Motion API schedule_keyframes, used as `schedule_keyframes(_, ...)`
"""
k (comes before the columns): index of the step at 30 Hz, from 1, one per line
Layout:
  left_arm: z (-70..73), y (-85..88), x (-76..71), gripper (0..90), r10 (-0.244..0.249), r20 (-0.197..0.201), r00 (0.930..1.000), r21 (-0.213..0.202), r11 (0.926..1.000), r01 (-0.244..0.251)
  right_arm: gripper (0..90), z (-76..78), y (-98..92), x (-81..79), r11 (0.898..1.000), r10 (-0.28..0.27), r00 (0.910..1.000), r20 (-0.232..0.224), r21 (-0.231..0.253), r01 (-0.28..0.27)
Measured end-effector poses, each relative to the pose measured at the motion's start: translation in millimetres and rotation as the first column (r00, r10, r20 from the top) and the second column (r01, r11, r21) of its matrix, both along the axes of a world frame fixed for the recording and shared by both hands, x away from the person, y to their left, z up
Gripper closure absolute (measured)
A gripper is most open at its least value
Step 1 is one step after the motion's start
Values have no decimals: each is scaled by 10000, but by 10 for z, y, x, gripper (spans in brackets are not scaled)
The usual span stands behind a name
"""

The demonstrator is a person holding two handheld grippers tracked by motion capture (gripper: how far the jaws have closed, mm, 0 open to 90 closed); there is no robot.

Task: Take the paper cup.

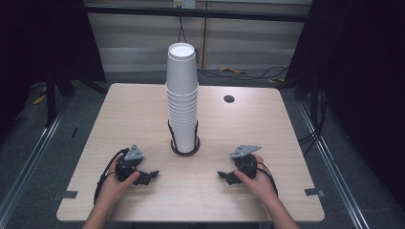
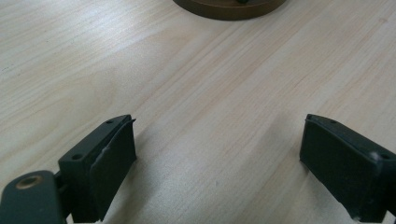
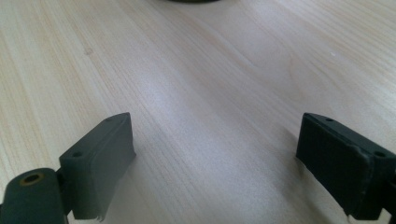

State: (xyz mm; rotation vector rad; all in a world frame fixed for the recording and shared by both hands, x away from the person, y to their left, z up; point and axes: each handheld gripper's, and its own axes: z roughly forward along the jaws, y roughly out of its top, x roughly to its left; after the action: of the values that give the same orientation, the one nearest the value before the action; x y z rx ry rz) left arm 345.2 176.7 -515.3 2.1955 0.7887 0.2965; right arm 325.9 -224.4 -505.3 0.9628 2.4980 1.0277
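Landmark for all positions is the stack of white paper cups (image 1: 182, 98), which stands upright in a dark round holder (image 1: 185, 145) near the middle of the table (image 1: 143, 107); thin dark uprights on the holder flank the lowest cups, apparently to keep the tall column from toppling. Left of the stack and nearer the person, the left gripper (image 1: 149, 176) rests low on the table in the left hand (image 1: 116, 180), its fingers (image 2: 109, 158) spread wide and holding nothing, bare wood between them. The holder's brown rim (image 2: 229, 8) lies ahead of those fingers, so the gripper appears aimed toward the stack's base. Right of the stack, at a matching position, the right gripper (image 1: 224, 176) sits in the right hand (image 1: 257, 180), fingers (image 3: 100, 161) likewise parted and empty. The mirrored, released posture reads as a ready stance, both tools equally placed to reach the cups. A small dark hole (image 1: 229, 98) marks the table behind and right of the stack.
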Motion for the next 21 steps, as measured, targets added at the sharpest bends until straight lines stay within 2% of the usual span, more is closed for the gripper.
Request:
schedule_keyframes(8,5,-3,-20,97,198,-2,9998,126,9997,-198,121,1,11,1,9998,175,9998,57,27,-175)
schedule_keyframes(13,5,-16,-40,78,560,-55,9984,167,9983,-559,138,4,50,-5,10000,-40,9997,227,-33,41)
schedule_keyframes(15,4,-27,-57,74,712,-95,9974,112,9974,-711,145,19,91,-17,9993,-340,9994,92,-163,342)
schedule_keyframes(16,3,-32,-68,73,710,-121,9974,97,9974,-709,167,34,109,-20,9986,-468,9989,-52,-236,466)
schedule_keyframes(18,6,-40,-90,74,565,-82,9984,111,9983,-564,203,81,147,-18,9986,-381,9993,14,-373,381)
schedule_keyframes(19,14,-47,-105,75,481,-147,9987,173,9987,-479,197,108,167,-17,9986,-434,9990,38,-312,435)
schedule_keyframes(21,29,-58,-124,98,223,-164,9996,220,9995,-220,192,169,188,-17,9974,-683,9976,-93,206,684)
